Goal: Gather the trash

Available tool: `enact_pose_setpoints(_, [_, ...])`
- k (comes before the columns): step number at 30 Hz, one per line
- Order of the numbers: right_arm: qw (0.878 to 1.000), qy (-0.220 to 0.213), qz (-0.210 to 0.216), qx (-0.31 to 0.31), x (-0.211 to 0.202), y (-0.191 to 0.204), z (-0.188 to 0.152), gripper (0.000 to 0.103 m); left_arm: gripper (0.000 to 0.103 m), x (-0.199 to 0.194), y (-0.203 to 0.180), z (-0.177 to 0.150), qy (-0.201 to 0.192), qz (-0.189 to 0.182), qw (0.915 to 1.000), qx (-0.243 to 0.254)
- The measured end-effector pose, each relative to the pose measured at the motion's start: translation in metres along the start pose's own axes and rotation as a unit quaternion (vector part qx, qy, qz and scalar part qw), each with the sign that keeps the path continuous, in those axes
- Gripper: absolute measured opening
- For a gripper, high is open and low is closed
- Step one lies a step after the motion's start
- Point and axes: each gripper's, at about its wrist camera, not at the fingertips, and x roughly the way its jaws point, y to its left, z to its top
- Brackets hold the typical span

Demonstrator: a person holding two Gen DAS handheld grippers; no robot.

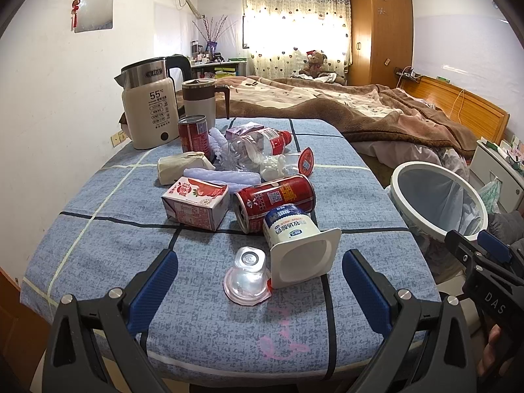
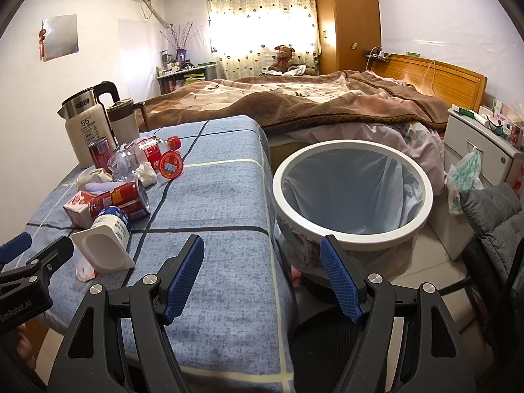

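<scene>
Blue-clothed table (image 1: 344,177) holds litter beside a bin (image 2: 353,193); left gripper (image 1: 260,290) and right gripper (image 2: 262,275) hover wide apart, empty.

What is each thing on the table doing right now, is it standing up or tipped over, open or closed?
Yogurt cup: on its side, open, empty.
Clear plastic cup: upside down.
Near red can: lying down, opened.
Far red can: standing.
Milk carton: lying flat.
Water bottle: lying, crushed, red cap on.
Kettle: upright, lid shut.
Trash bin: upright, lined, looks empty.
Left gripper: open.
Right gripper: open.
</scene>
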Motion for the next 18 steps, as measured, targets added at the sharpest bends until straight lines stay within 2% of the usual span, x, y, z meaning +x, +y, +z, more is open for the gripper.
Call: enact_pose_setpoints(18, [1.0, -0.001, -0.003, 0.001, -0.0017, 0.0023, 0.0001, 0.074, 0.102, -0.001, 0.0046, -0.0022, 0.001, 0.002, 1.0, -0.002])
